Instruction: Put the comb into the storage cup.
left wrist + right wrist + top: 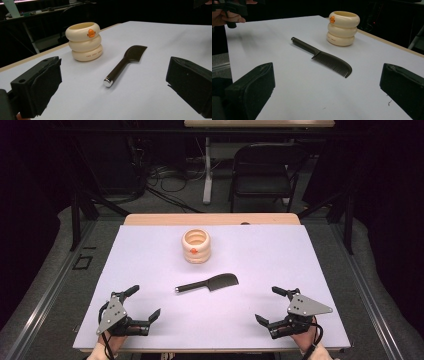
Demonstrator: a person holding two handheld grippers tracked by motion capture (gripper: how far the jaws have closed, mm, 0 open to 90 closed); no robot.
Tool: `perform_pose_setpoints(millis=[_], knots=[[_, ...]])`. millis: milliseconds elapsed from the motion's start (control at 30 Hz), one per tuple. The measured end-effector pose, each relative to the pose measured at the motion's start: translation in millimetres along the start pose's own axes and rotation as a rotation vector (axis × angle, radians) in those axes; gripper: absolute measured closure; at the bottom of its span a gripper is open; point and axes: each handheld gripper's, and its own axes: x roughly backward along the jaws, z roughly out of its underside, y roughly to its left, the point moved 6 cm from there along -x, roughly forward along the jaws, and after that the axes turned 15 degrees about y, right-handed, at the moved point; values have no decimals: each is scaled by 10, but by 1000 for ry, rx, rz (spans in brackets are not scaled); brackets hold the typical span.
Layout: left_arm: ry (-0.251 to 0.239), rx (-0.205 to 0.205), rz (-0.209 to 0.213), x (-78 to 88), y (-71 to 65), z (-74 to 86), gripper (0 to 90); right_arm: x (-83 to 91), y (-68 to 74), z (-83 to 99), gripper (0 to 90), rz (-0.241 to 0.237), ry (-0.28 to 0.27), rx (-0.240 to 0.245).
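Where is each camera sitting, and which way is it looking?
High view: sits above the near table edge, looking forward and down on the comb and cream holder; both hands show, with the left tool and right tool.
Left gripper view: rides on the left tool, looking across the table at the comb's handle end; its own open jaws show.
Right gripper view: rides on the right tool, facing the comb's teeth; its own open jaws show.
Shared: all see the comb and holder.

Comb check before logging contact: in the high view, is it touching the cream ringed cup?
No, the comb lies apart from the cream ringed cup, with bare table between them.
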Motion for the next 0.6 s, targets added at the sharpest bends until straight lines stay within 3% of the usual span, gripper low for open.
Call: perform_pose_setpoints(millis=[600], knots=[[35,-8,7,-57,-44,-43,2,-18,4,10,0,-4,8,-3]])
